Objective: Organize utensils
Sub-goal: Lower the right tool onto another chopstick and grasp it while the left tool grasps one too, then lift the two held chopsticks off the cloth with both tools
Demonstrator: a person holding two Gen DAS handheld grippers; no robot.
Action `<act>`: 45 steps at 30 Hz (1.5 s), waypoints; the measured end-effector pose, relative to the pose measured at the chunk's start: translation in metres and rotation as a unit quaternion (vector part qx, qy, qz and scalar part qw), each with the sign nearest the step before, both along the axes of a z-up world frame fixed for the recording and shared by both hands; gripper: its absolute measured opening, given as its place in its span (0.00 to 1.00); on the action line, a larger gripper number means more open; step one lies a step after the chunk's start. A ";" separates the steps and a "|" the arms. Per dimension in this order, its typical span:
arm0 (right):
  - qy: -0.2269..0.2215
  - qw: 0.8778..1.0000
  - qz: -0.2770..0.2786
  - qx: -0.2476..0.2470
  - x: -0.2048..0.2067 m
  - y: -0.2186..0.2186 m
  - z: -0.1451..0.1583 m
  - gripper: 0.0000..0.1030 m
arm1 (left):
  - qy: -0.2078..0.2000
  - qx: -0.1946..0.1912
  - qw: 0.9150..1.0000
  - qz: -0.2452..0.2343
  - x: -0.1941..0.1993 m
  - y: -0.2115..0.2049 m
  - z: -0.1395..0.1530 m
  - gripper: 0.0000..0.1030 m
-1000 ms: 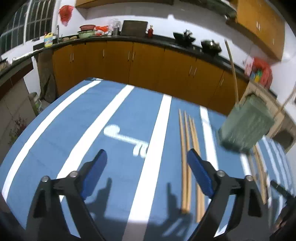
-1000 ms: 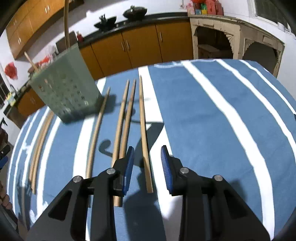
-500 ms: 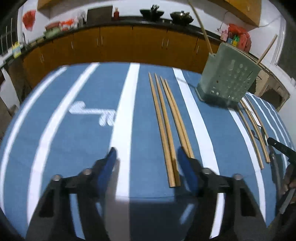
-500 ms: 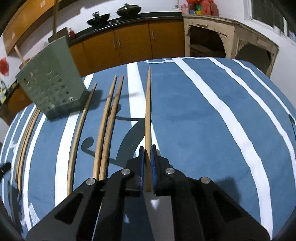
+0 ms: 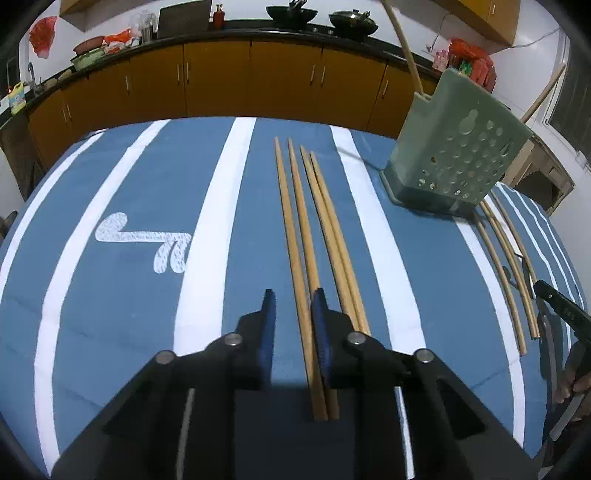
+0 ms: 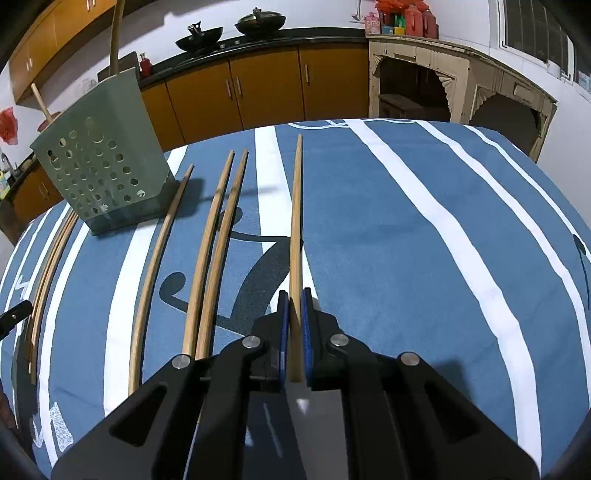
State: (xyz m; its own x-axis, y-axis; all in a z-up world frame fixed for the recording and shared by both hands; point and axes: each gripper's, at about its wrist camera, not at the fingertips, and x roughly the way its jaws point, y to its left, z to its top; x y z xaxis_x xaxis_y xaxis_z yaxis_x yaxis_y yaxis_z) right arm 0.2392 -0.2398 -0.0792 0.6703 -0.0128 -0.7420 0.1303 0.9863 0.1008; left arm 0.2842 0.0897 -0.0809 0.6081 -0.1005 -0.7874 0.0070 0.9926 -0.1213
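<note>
**Desk:** Start nearest your hands. What have you got?

**Caption:** Your right gripper sits low over the blue striped tablecloth, level and pointing toward the kitchen cabinets. Its blue pads are pressed onto the butt end of one wooden chopstick, which runs straight ahead with its tip nearer the cabinets. Your left gripper is held the same way, low and flat. Its jaws are narrowed but not closed: they bracket the leftmost stick of a group of four chopsticks, with a clear gap on the left pad's side. Whether the right pad touches the wood, I cannot tell.

**Desk:** And farther out, taking the green holder as your marker?

**Caption:** The perforated green utensil holder stands on the cloth, leaning in the fisheye, with two chopsticks already standing in it. In your right wrist view, a single chopstick lies with its tip just beside the holder's base, and a touching pair lies between that stick and the one you grip. On the holder's other side, a bundle of curved-looking chopsticks starts at its base and runs back toward you. Beyond the holder, two woks sit on the dark counter.
</note>
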 end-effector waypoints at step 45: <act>-0.003 1.000 -0.012 0.016 0.001 -0.011 0.000 0.08 | -0.012 0.022 0.999 0.021 -0.014 0.031 -0.006 0.08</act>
